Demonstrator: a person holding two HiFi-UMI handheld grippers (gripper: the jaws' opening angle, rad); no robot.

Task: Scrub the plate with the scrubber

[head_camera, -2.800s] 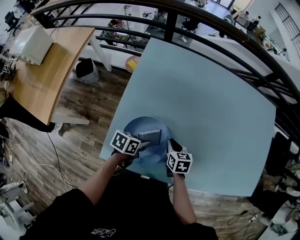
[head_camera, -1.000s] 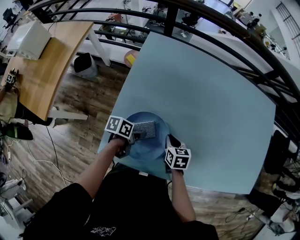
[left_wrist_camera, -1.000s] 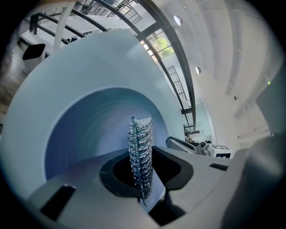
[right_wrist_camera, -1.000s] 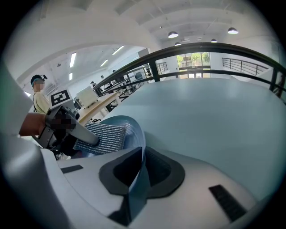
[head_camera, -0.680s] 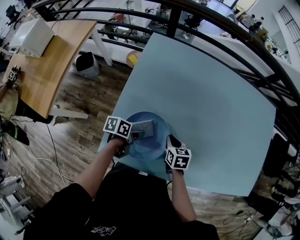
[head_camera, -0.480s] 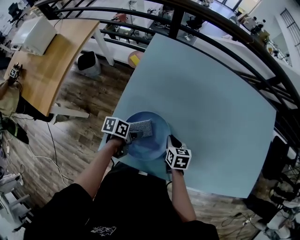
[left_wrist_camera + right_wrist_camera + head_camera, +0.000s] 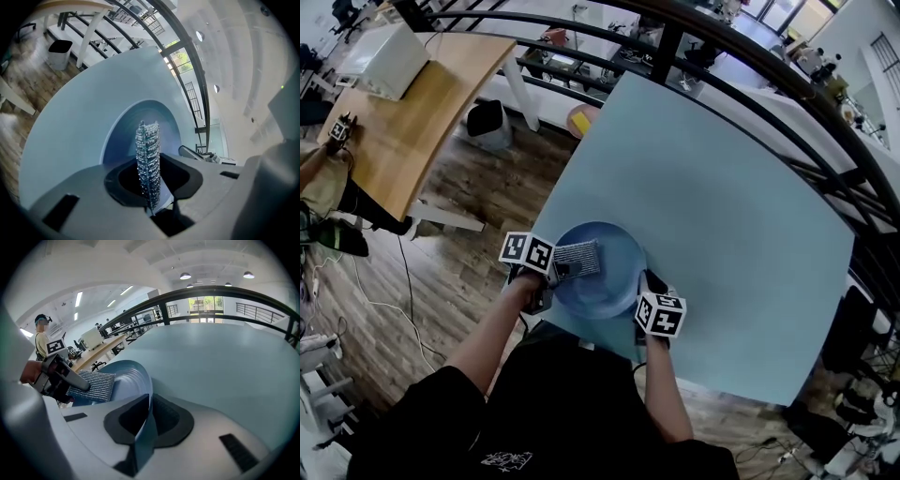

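A blue plate [image 7: 605, 272] lies near the front left corner of the pale blue table [image 7: 722, 216]. My left gripper [image 7: 561, 269] is shut on a grey metallic scrubber [image 7: 578, 259], which rests flat on the plate's left part. In the left gripper view the scrubber [image 7: 148, 159] stands edge-on between the jaws over the plate [image 7: 122, 140]. My right gripper [image 7: 649, 284] is shut on the plate's right rim. The right gripper view shows that rim [image 7: 145, 420] pinched between the jaws, with the scrubber [image 7: 93, 385] and the left gripper [image 7: 75, 383] beyond.
A black railing [image 7: 750, 70] runs along the table's far side. Left of the table lie wooden floor [image 7: 450, 225], a wooden desk [image 7: 403, 112] and a bin [image 7: 490, 124]. A person [image 7: 43, 338] stands far off in the right gripper view.
The left gripper has slid the scrubber leftward over the plate, from near its middle to its left part. The right gripper keeps its hold on the rim. The head view has shifted.
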